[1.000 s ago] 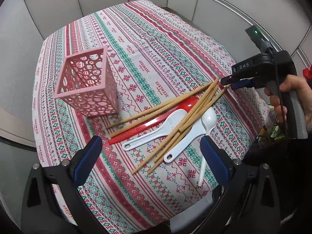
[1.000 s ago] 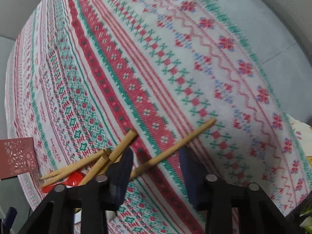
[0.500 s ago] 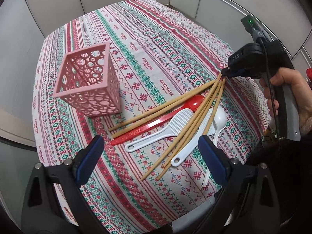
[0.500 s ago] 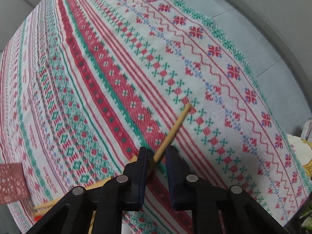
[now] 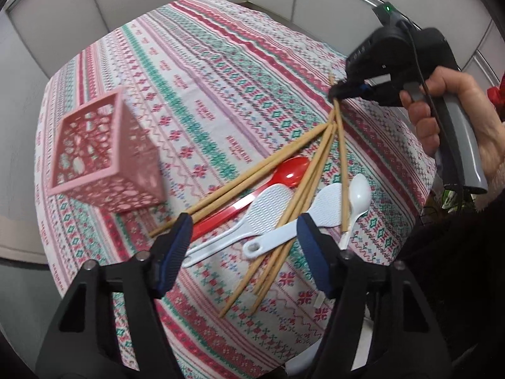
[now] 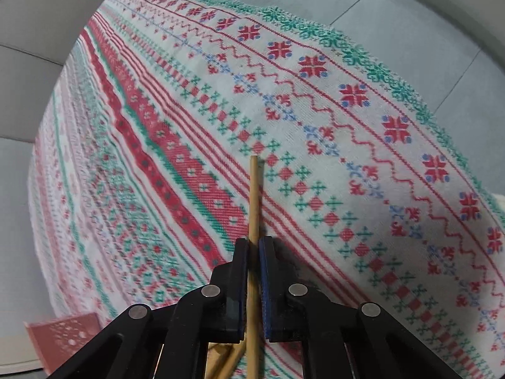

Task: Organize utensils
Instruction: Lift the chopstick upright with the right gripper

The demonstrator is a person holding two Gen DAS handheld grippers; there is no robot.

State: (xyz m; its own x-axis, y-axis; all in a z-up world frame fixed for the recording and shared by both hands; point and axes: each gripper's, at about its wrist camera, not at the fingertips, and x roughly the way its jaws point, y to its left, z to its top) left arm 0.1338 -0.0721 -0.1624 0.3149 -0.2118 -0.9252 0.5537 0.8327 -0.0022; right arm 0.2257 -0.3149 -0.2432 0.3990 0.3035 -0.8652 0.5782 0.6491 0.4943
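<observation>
Right now my right gripper [image 6: 252, 249] is pinched tight on a single chopstick [image 6: 253, 202], gripping near its far end so the tip pokes out past the pads and the long part trails back toward the pile; I judge that grip suits lifting it clear and tipping it upright for the pink basket [image 5: 104, 154]. In the left wrist view that chopstick runs down from the right gripper at the far right toward the near side, its low end seemingly resting beside the white spoon [image 5: 358, 202]. The other chopsticks [image 5: 303, 202] fan across the red spoon [image 5: 284, 173] and the two white rice paddles [image 5: 268, 211], all in the near right part of the cloth. My left gripper [image 5: 243, 246] hangs over that pile with its jaws closing, nothing between them yet. The basket stands alone at the left, well apart from the pile, with bare tablecloth [image 5: 205, 72] between and beyond it, so I have room to carry across; the right table edge is close to the pile, so I would avoid dragging sticks that way
</observation>
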